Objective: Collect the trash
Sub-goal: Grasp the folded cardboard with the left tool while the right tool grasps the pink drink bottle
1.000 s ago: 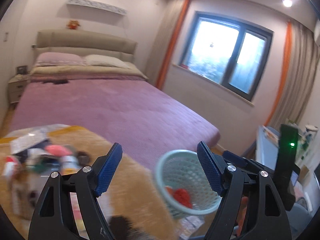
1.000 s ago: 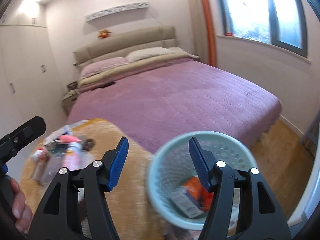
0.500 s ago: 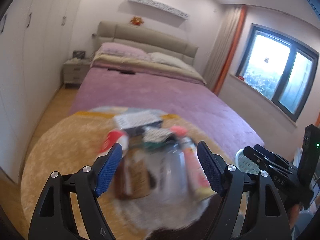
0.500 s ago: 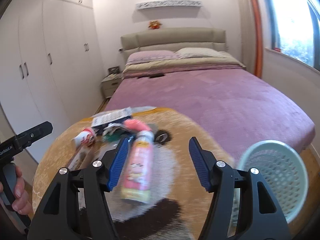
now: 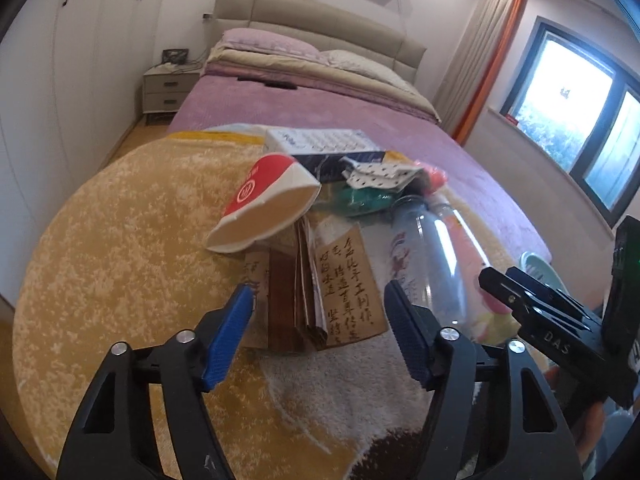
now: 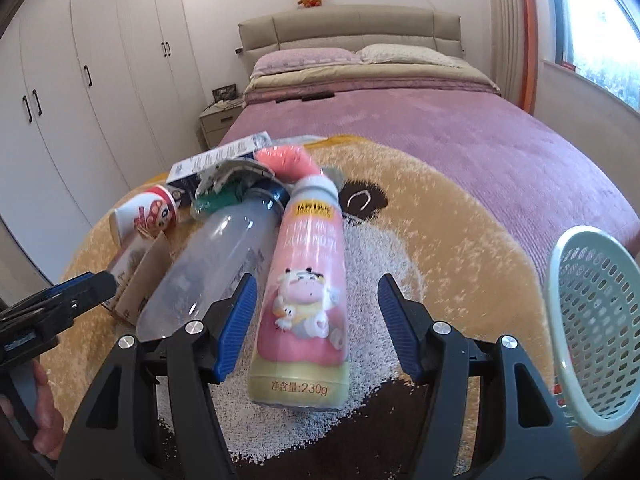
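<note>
A pile of trash lies on a round yellow rug [image 5: 120, 240]. My left gripper [image 5: 320, 320] hangs just over a brown paper bag with handwriting [image 5: 344, 280]; its jaws are closing, the bag lies between the tips, and the pads do not touch it. A crushed red-and-white paper cup [image 5: 268, 208] lies beyond the bag. My right gripper [image 6: 312, 304] stands open astride a pink drink bottle [image 6: 308, 280], with a gap on each side. A clear plastic bottle [image 6: 212, 264] lies left of the pink one. The pale green basket [image 6: 592, 320] stands tilted at the right.
A blue-and-white box [image 5: 320, 144], a spotted wrapper [image 5: 376, 172] and green plastic [image 5: 360, 200] lie at the pile's far side. A bed with a purple cover [image 6: 440, 132] stands behind the rug. White wardrobes [image 6: 80, 80] line the left wall. A hand [image 6: 44, 412] holds the left gripper.
Both grippers swung left from the basket to the trash pile and dropped lower. The left jaws have narrowed. The basket has gone to the right edge of both views.
</note>
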